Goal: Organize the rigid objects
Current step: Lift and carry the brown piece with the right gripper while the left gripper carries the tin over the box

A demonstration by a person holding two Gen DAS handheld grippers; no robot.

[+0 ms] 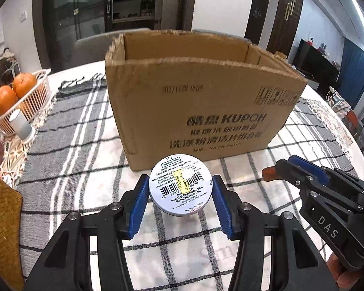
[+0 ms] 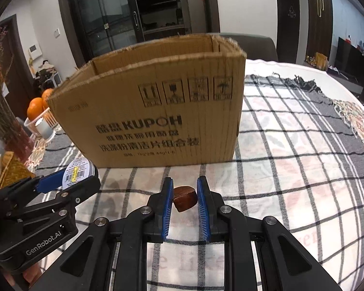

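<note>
Holding two items at once: your left gripper [image 1: 180, 194] is clamping the round white tin [image 1: 181, 184] label-up, blue pads [image 1: 140, 202] pressing on its rim at 9 and 3 o'clock. The jaws are sitting wide, roughly the tin's full width. The tin is hanging above the checked tablecloth [image 1: 85, 169], just in front of the cardboard box [image 1: 201, 106], which is filling the 12 o'clock sector of the left wrist view.

Your right gripper [image 2: 185, 201] is closing narrowly on a small dark-brown wooden piece [image 2: 185, 198]. The right pad is touching it; on the left side the piece is overlapping the pad edge, so you're looking clamped, though I can't tell how firm the contact is. It's also sitting above the cloth, near the box's front face at 12 o'clock.

Cross-check: in the left wrist view your right gripper [image 1: 270, 173] is showing at 3 o'clock with the brown piece [image 1: 269, 173] poking out at its tip. In the right wrist view your left gripper [image 2: 77, 177] is showing at 9 o'clock with the tin [image 2: 78, 172] between its fingers.

The box is standing open-topped, flaps cut off, its interior mostly hidden from both cameras. A white basket [image 1: 34, 97] of oranges [image 1: 14, 89] is sitting at 10 o'clock, with a small white cylinder [image 1: 21, 126] just beside it.
</note>
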